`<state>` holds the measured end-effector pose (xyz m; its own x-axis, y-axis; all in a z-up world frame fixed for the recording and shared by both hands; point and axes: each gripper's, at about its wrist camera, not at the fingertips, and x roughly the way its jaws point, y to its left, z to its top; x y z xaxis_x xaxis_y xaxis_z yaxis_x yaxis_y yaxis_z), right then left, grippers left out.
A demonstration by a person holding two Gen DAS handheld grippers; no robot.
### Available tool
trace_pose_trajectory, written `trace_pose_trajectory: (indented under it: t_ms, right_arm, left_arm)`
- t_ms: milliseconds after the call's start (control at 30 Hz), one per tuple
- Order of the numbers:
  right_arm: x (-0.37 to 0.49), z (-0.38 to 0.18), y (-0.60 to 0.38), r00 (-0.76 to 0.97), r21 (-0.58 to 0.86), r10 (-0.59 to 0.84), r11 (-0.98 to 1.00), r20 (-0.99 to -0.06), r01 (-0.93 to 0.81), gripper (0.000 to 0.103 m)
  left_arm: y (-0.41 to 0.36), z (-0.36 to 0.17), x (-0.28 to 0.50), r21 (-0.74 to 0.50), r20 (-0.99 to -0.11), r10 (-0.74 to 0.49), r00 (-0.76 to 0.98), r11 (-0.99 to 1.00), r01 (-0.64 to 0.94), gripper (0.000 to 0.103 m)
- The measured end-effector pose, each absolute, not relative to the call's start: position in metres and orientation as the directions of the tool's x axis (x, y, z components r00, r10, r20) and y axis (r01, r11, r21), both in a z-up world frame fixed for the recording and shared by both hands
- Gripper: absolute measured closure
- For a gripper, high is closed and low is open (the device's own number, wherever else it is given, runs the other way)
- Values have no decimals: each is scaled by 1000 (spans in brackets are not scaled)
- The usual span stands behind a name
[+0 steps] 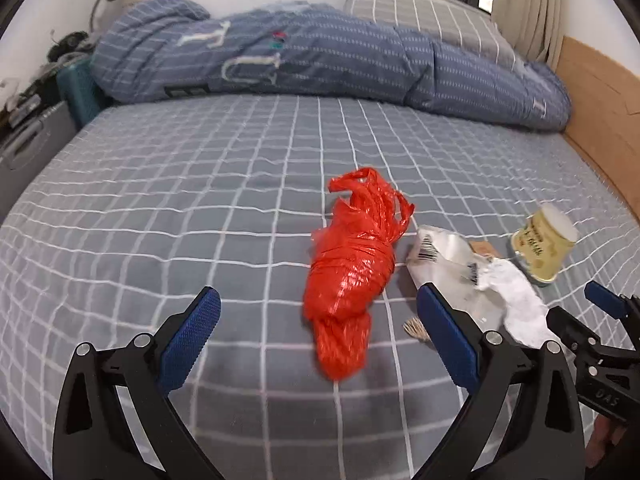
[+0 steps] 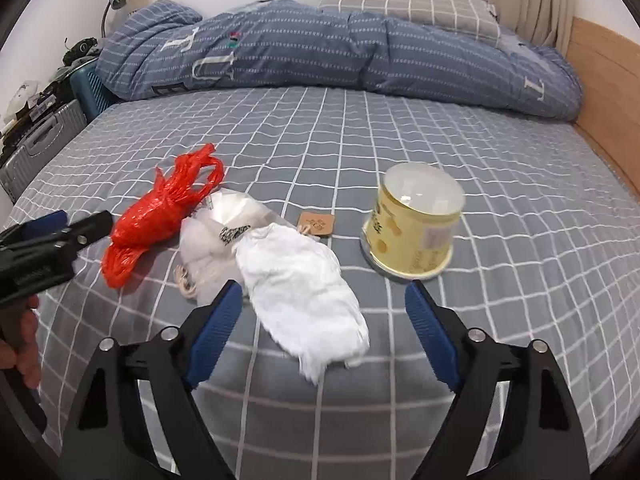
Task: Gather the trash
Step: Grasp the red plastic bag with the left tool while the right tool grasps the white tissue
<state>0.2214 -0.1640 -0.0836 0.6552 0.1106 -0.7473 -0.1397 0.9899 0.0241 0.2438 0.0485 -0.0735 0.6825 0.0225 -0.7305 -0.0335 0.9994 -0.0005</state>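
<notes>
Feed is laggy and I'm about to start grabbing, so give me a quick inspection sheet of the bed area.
Surface: grey checked bed sheet, wrinkled.
Job's things: red plastic bag, clear wrapper, white tissue, tipped yellow cup, brown tag, all lying on the sheet.
Clutter: blue duvet and pillow at the far end.
Grippers: left tool open around the bag; right tool open over the tissue.
Cables: nothing seen.
Surroundings: suitcase, lamp, window, curtain.

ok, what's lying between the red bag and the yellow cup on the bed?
In the right wrist view: a clear plastic wrapper, crumpled white paper overlapping it, and a small brown tag nearer the yellow cup. The red bag touches the wrapper.
</notes>
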Motion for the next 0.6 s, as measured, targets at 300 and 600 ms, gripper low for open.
trace_pose_trajectory:
  t_ms: [300, 600]
  right_arm:
    - [246, -118, -153, 580, 51, 136, 986, -803, -160, 38]
    - [246, -134, -149, 544, 63, 150, 983, -826, -174, 72]
  left_arm:
    - [39, -102, 283, 34, -759, 22, 651, 999, 5, 19]
    - [35, -125, 290, 2, -791, 0, 611, 1000, 4, 51]
